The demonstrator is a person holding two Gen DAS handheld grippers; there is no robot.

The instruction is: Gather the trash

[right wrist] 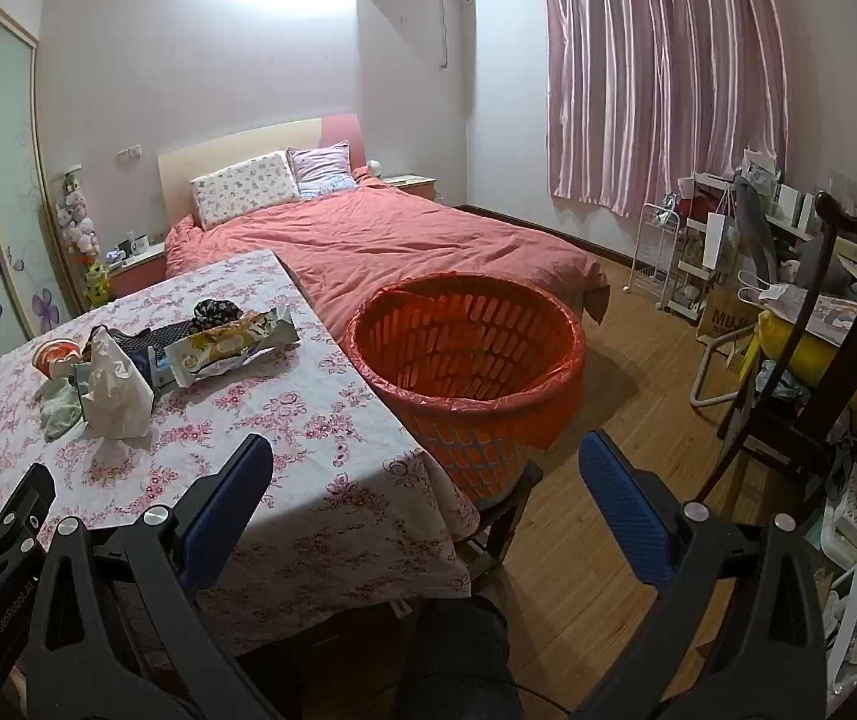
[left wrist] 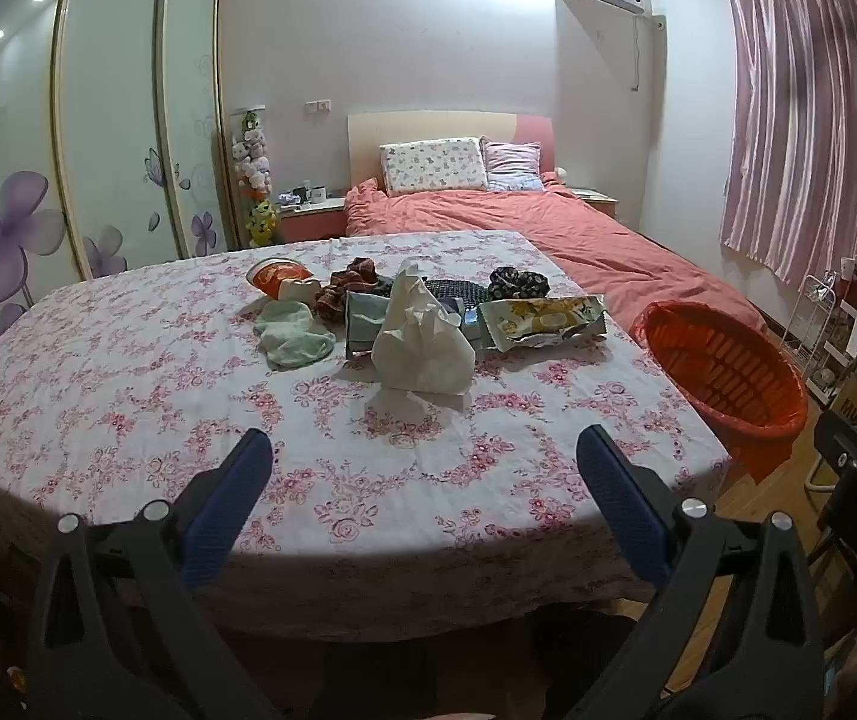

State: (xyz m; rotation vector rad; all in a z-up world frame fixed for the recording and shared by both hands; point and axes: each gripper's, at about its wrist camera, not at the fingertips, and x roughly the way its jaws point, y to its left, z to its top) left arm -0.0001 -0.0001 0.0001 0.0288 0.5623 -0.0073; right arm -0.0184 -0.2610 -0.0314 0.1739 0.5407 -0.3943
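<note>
A heap of litter lies mid-table: a crumpled white tissue (left wrist: 422, 342), a yellow snack wrapper (left wrist: 542, 318), an orange cup (left wrist: 275, 275), a pale green cloth (left wrist: 293, 336), dark patterned scrunchies (left wrist: 518, 282). The same tissue (right wrist: 116, 390) and wrapper (right wrist: 230, 345) show in the right wrist view. An orange basket (right wrist: 470, 360) lined with an orange bag stands on a stool by the table's right side; the basket (left wrist: 728, 372) also appears at right in the left wrist view. My left gripper (left wrist: 422, 468) hovers open over the near table edge. My right gripper (right wrist: 425, 474) is open above the table corner, empty.
The table (left wrist: 128, 360) has a pink floral cloth. Behind it is a bed (right wrist: 398, 240) with a salmon cover. A wardrobe (left wrist: 110, 120) stands left, pink curtains (right wrist: 662, 72) right. A dark chair (right wrist: 818, 360) and cluttered shelves (right wrist: 686, 252) crowd the right side of the wooden floor.
</note>
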